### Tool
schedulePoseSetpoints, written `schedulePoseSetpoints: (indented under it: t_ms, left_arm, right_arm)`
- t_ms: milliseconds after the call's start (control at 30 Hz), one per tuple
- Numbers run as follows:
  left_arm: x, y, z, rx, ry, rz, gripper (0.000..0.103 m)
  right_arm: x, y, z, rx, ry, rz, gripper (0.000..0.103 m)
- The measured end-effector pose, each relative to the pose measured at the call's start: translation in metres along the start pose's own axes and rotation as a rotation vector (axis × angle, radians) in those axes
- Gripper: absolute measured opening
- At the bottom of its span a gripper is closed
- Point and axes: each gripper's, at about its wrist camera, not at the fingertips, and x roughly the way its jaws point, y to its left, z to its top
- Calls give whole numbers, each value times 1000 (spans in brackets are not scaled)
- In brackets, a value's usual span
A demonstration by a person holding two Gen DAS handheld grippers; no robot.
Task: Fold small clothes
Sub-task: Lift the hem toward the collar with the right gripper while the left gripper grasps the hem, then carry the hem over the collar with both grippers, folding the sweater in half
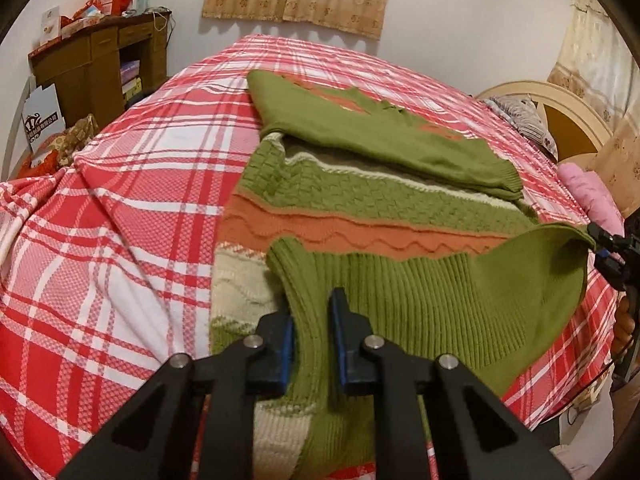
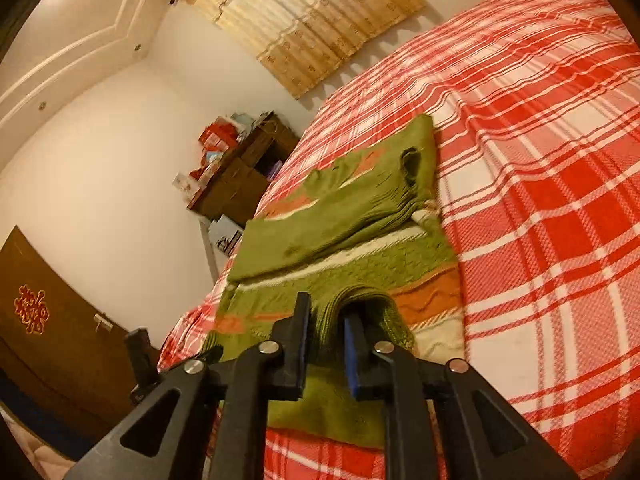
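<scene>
sweater (image 1: pixel 360 200) flat mid-bed (image 1: pixel 120 200), far sleeve folded over | my left claw (image 1: pixel 310 336) pinches near sleeve's cuff (image 1: pixel 304 280) | my right claw (image 2: pixel 326 340) parted, sleeve loose between its jaws | risk: right loses the sleeve, so the fold sags crooked

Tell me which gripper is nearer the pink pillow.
Right. The right gripper is right beside the pink pillow; the left gripper is at the hem of the sweater, farther off.
</scene>
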Motion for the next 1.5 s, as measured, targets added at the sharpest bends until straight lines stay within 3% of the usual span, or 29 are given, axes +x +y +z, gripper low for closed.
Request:
schedulePoseSetpoints:
  t_ms: [33, 67, 100, 233, 367, 467, 633, 733, 767, 867, 1067, 1267, 1500]
  left_arm:
    - [0, 0, 0, -4, 1, -3, 18]
    - [0, 1, 1, -10, 2, -6, 17]
    - [1, 2, 2, -11, 3, -6, 16]
    - [-1, 2, 3, -15, 2, -8, 12]
    - [-1, -4, 4, 11, -8, -31, 12]
    - [6, -4, 4, -1, 1, -37, 12]
    - [7, -2, 7, -32, 12, -60, 15]
    - [7, -3, 7, -29, 16, -55, 15]
    - [7, -6, 7, -24, 13, -45, 15]
    - [6, -14, 5, 8, 1, -9, 10]
    - [1, -27, 8, 66, -4, 16, 9]
    - [-13, -24, 36, 20, -71, 13, 8]
    - [-3, -23, 68, 10, -95, 61, 8]
  right_arm:
    - [-1, -2, 0, 15, -5, 1, 46]
    - [-5, -4, -1, 32, -36, -4, 66]
    - [-10, -6, -1, 37, -63, -5, 70]
    - [-31, -10, 5, 31, -149, -44, 70]
    - [-11, 23, 2, -253, -38, -201, 70]
    - [24, 33, -7, -395, 49, -307, 70]
    - [70, 23, -20, -487, 150, -388, 70]
    - [80, 27, -29, -598, 149, -452, 70]
    - [81, 29, -31, -627, 149, -475, 64]
    - [71, 30, -30, -610, 146, -477, 13]
    - [52, 43, -28, -570, 89, -447, 10]
    - [34, 70, -2, -567, -24, -416, 10]
    - [44, 85, 23, -588, -66, -431, 10]
